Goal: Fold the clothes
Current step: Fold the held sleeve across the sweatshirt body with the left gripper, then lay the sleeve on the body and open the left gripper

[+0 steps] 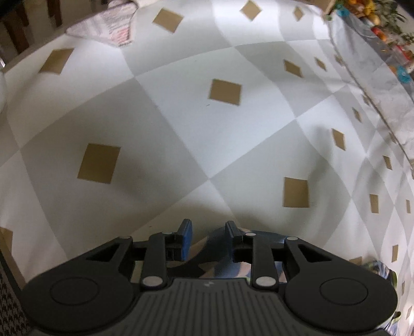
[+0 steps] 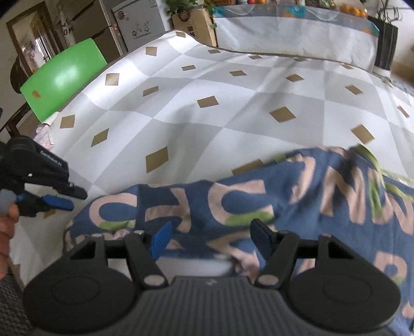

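Observation:
A navy garment (image 2: 258, 196) with big pink letters and green patches lies crumpled on the near part of the table, and a bit of it (image 1: 207, 248) shows under my left gripper. My right gripper (image 2: 211, 239) hovers over the garment's near edge, its blue pads wide apart with nothing pinched between them. My left gripper (image 1: 208, 232) points steeply down at the tablecloth, its pads a little apart and gripping nothing. In the right wrist view the left gripper (image 2: 75, 199) sits just left of the garment's left edge, clear of the cloth.
The tablecloth (image 1: 181, 116) is grey and white checks with tan diamonds. A folded light cloth (image 1: 113, 28) lies at its far corner. A green chair (image 2: 64, 77) stands at the left edge, with a cardboard box (image 2: 194, 23) and a covered side table (image 2: 297, 33) behind. A person's hand (image 2: 6, 227) holds the left gripper.

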The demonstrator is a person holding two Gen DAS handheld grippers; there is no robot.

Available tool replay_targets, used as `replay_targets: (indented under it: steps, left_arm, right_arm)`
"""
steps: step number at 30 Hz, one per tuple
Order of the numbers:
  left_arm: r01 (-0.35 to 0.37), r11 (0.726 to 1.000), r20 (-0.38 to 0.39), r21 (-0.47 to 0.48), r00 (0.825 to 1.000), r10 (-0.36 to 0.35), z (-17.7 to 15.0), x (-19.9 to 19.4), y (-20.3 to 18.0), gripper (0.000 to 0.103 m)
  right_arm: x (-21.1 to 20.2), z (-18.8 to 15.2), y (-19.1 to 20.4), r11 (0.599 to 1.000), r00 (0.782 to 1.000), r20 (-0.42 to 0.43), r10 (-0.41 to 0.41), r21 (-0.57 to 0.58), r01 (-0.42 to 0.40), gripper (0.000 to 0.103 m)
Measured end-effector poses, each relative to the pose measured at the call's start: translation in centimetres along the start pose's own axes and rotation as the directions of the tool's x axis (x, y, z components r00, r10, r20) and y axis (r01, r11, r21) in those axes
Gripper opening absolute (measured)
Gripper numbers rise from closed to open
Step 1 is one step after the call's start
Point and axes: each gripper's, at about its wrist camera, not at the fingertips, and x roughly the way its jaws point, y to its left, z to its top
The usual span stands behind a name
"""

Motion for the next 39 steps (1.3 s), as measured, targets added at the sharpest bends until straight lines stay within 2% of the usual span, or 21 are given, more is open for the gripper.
replay_targets:
  steps: [5,8,10,17,22,26,29,31,34,35,36,39]
  left_arm:
    - [-0.012,0.996,-0.011,-0.087,1.0,0.011,0.4,0.2,1.8,0.026]
    - [0.005,0.995,-0.034,-0.101,0.999,-0.008,0.2,0.6,1.7,0.026]
    - [0.022,0.996,-0.043,-0.086,0.999,-0.026,-0.1,0.6,1.0,0.026]
    - [0.082,0.996,-0.064,0.02,0.995,-0.081,-1.3,0.7,-1.9,0.028]
    - [0.082,0.993,-0.112,0.085,0.991,-0.072,-2.6,1.4,-3.0,0.029]
    - [0.087,0.987,-0.167,0.139,0.984,-0.063,-3.8,1.9,-3.4,0.034]
    - [0.053,0.964,-0.213,0.262,0.977,0.004,-5.8,2.1,-4.4,0.034]
    - [0.047,0.933,-0.225,0.358,0.974,0.037,-7.1,1.8,-5.0,0.035]
    - [0.053,0.88,-0.244,0.473,0.967,0.073,-8.6,1.3,-5.5,0.036]
    - [0.055,0.865,-0.253,0.5,0.964,0.085,-9.0,1.2,-5.3,0.04]
    - [0.045,0.861,-0.259,0.507,0.961,0.102,-9.1,1.1,-4.8,0.046]
    - [-0.001,0.863,-0.263,0.506,0.952,0.155,-9.1,1.0,-3.2,0.06]
  right_arm:
    - [2.4,-0.2,0.4,1.0,1.0,-0.013,-0.012,-0.006,0.011,0.065]
    - [3.1,-1.1,1.7,0.99,0.998,-0.019,-0.065,-0.124,0.062,0.066]
    - [3.1,-1.7,2.5,0.974,0.996,-0.026,-0.09,-0.209,0.083,0.068]
    - [2.0,-2.7,0.9,0.971,0.996,-0.076,-0.038,-0.237,0.019,0.068]
    - [1.1,-3.4,0.1,0.963,0.997,-0.078,-0.021,-0.268,0.0,0.068]
    - [0.5,-4.0,-0.6,0.954,0.996,-0.086,-0.027,-0.301,0.0,0.069]
    - [0.3,-4.2,-1.2,0.952,0.997,-0.078,-0.012,-0.306,-0.012,0.07]
    - [0.2,-4.1,-1.6,0.952,0.997,-0.082,-0.007,-0.305,-0.018,0.07]
    - [-0.1,-3.7,-2.2,0.97,0.994,-0.107,-0.01,-0.244,-0.016,0.07]
    - [-0.2,-3.8,-2.3,0.971,0.994,-0.109,-0.009,-0.238,-0.017,0.07]
    - [-0.3,-3.9,-2.4,0.971,0.994,-0.111,-0.008,-0.238,-0.019,0.07]
    - [-0.5,-4.0,-2.3,0.964,0.992,-0.121,-0.034,-0.265,0.0,0.07]
